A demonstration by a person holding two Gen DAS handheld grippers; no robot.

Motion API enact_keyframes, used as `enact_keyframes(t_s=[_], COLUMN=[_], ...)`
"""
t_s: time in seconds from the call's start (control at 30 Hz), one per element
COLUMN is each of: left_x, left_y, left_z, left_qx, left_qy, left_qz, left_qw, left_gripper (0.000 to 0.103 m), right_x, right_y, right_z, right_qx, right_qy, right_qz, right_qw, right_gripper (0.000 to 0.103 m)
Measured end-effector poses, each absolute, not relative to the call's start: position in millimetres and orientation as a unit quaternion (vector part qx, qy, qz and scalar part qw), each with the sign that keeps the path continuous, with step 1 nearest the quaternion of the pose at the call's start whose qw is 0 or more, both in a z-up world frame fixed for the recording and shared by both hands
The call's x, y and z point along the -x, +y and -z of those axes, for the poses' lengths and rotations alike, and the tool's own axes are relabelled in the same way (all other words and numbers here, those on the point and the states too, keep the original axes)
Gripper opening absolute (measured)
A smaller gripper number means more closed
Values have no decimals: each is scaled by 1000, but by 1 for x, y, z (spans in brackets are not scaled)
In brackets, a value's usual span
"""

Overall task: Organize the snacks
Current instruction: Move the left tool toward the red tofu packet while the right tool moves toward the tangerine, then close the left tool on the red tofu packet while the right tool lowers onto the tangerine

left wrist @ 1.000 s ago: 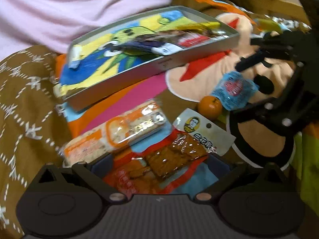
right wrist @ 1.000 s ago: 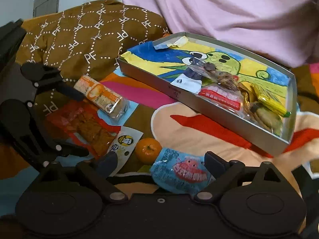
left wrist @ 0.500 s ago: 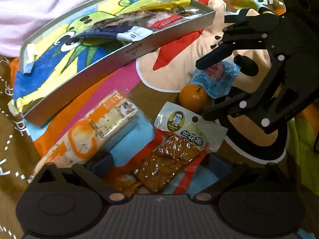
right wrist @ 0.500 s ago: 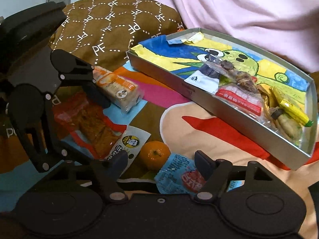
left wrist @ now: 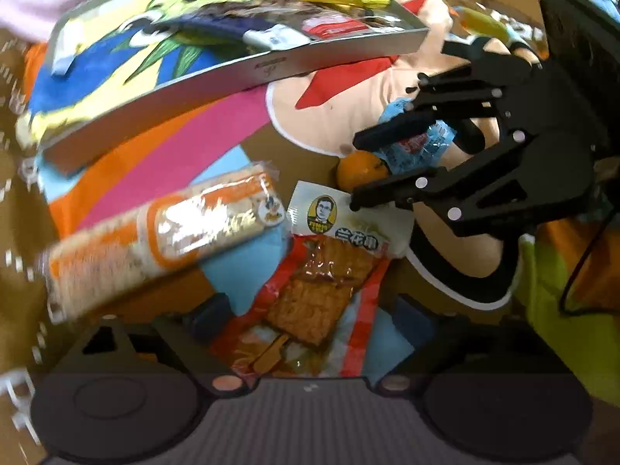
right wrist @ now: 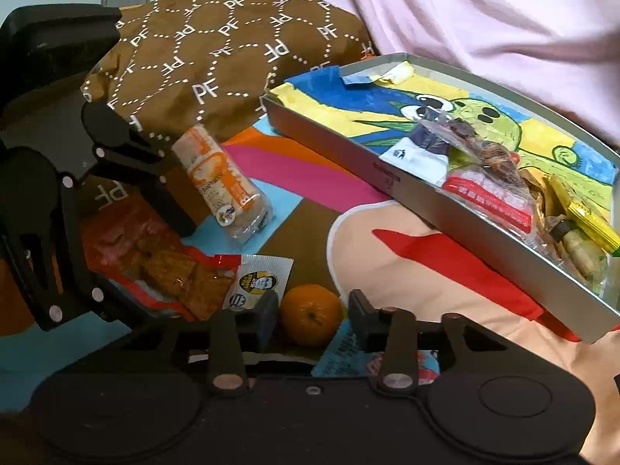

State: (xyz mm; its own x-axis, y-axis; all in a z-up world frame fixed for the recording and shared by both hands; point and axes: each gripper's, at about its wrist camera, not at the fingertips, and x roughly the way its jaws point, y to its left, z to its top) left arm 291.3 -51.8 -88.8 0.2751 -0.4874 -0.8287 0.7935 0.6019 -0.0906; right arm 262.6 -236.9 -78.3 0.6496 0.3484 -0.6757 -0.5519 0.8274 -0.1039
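A small orange [right wrist: 311, 320] [left wrist: 361, 169] lies on the bedspread between the fingers of my right gripper [right wrist: 312, 317] [left wrist: 353, 175], whose jaws stand close on both sides of it. A blue snack packet [left wrist: 418, 144] [right wrist: 372, 360] lies under that gripper. My left gripper [left wrist: 308, 316] is open over a red packet of brown tofu snack [left wrist: 310, 302] [right wrist: 162, 263] with a white label [left wrist: 341, 221]. An orange cracker pack [left wrist: 155, 236] [right wrist: 221, 186] lies to its left. The grey tray [left wrist: 271, 66] [right wrist: 387, 178] holds several snacks.
The tray has a bright cartoon lining and sits at the far side against a person in pink [right wrist: 465, 11]. A brown patterned cushion [right wrist: 217, 58] rises behind the cracker pack. The bedspread [right wrist: 426, 255] is colourful and uneven.
My right gripper has narrowed its jaws and shifted left from the blue packet to the orange. My left gripper has moved closer over the red tofu packet.
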Motion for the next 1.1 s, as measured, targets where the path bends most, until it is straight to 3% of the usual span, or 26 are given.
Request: enact_keyframes(t_s=[0.27, 0.83, 1.1], left_x=[-270, -252, -249], left_y=[-39, -70, -69], left_z=[84, 84, 84], left_qx=[-106, -129, -103], left_qy=[477, 474, 476], left_qz=[386, 364, 347], left_qw=[783, 792, 802], left_gripper=[81, 84, 64], right_x=[-258, -255, -256], right_y=[-241, -245, -246], right_z=[75, 75, 74], right_qx=[141, 132, 130], right_qy=[352, 357, 357], right_qz=[-258, -257, -255], right_qw=[889, 888, 889], right_gripper=[39, 43, 43])
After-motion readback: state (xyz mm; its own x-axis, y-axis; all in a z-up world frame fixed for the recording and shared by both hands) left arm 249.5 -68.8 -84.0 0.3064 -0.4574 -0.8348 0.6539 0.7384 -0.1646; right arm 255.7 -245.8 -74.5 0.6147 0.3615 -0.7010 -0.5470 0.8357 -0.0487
